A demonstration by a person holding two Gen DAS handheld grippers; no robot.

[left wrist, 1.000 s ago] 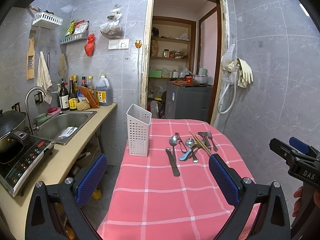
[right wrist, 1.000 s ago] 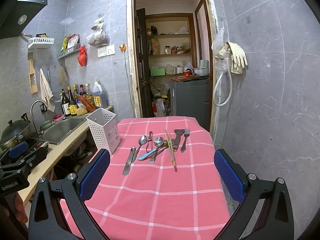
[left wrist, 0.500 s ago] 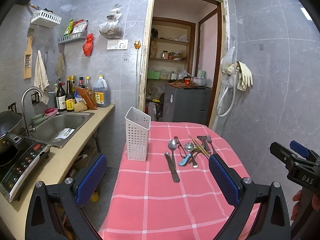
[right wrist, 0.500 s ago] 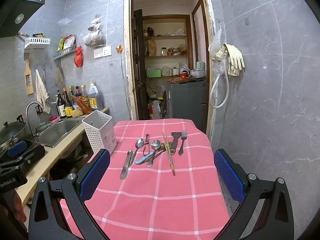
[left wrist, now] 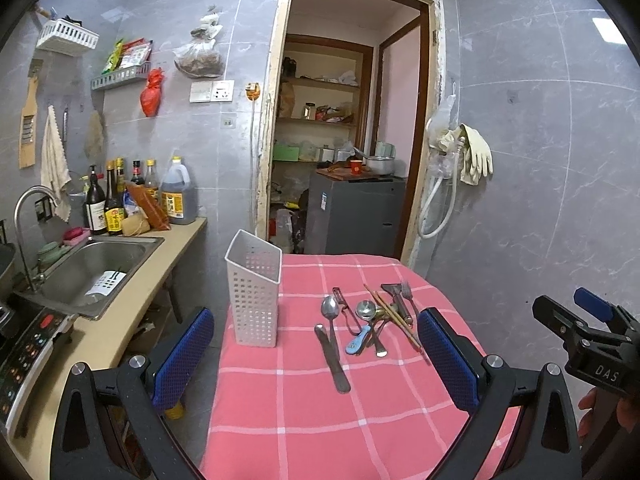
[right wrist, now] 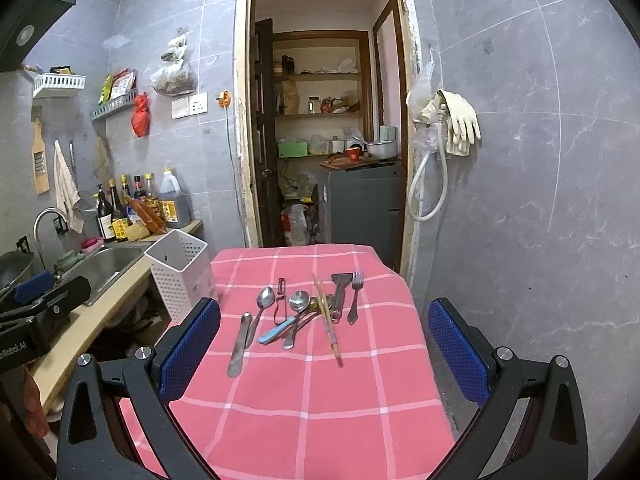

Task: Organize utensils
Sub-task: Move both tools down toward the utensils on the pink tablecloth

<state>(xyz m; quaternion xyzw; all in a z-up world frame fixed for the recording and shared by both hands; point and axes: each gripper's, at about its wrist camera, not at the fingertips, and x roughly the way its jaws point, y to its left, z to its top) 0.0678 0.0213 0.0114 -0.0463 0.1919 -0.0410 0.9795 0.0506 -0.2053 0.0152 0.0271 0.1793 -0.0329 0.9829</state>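
Note:
A white perforated utensil holder stands upright and empty at the left edge of the pink checked table. To its right lie several utensils: a butter knife, a spoon, a peeler, a blue-handled spoon, chopsticks, a small spatula and a fork. My left gripper is open, held back from the utensils. My right gripper is open too, equally far back, nothing between its fingers.
A counter with a steel sink, sauce bottles and an induction hob runs along the left. An open doorway lies behind the table. A hose and gloves hang on the right wall.
Both cameras have pulled back and risen slightly; the table and utensils sit a little lower and farther. Both grippers stay open. No utensil has moved.

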